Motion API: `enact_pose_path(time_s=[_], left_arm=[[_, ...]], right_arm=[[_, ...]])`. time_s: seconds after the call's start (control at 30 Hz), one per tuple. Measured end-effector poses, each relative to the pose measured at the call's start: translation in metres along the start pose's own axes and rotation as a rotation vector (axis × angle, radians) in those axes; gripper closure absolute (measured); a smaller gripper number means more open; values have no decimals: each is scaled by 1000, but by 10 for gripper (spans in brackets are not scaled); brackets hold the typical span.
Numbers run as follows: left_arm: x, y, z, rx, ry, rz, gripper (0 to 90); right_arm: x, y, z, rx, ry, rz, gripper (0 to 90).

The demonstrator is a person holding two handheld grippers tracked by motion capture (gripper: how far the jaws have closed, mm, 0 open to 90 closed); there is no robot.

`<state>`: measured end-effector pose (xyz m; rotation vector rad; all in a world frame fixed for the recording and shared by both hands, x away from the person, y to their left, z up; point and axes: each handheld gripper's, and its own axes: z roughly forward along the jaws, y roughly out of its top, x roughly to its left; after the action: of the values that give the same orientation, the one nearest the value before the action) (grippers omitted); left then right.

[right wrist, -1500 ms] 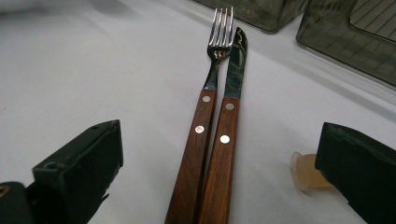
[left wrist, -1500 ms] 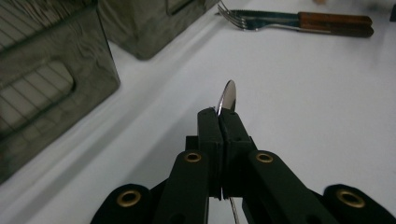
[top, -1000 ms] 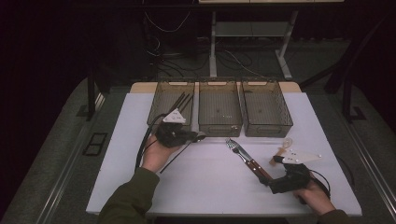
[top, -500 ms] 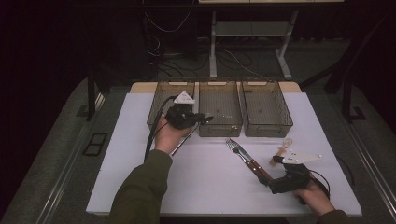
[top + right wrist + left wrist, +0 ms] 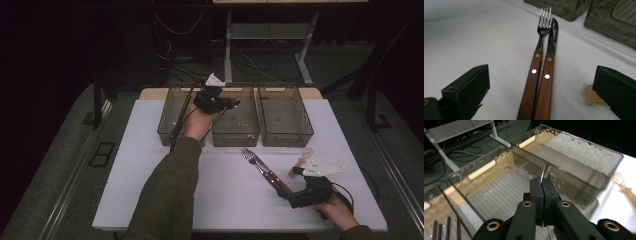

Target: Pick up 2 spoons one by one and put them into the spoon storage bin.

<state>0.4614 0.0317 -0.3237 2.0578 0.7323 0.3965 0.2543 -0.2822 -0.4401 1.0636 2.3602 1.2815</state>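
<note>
My left gripper (image 5: 229, 104) hangs over the middle bin (image 5: 235, 131). Its jaws (image 5: 541, 182) are shut on a thin metal utensil (image 5: 545, 171), seen edge-on, whose kind I cannot tell. A fork (image 5: 537, 56) and a knife (image 5: 550, 60) with wooden handles lie side by side on the white table (image 5: 150, 165). My right gripper (image 5: 541, 82) rests low on the table at their handle ends (image 5: 291, 186), open, one jaw on each side of both handles without touching them.
Three translucent bins stand in a row at the back: left (image 5: 170, 120), middle, right (image 5: 286, 135). Several brown sticks (image 5: 439, 230) lie in the left one. A pale amber plastic spoon (image 5: 303, 157) lies just right of the knife.
The left hand has risen and moved away from me and to the right, from the front of the left bin to above the middle bin, jaws still shut. The right hand has stayed put.
</note>
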Motion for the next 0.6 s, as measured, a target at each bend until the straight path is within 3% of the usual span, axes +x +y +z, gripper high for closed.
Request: enact_pose_path(time_s=[0.1,0.3,0.6], left_arm=[[3,12,9,-9,17,25,884],[10,25,30,-16,41,12,884],[17,18,62,18,62,-24,883]], right_arm=[[1,0,-1,-9,3,-1,11],[1,1,-3,-21,12,-6,11],[2,1,-2,-23,22,-9,11]])
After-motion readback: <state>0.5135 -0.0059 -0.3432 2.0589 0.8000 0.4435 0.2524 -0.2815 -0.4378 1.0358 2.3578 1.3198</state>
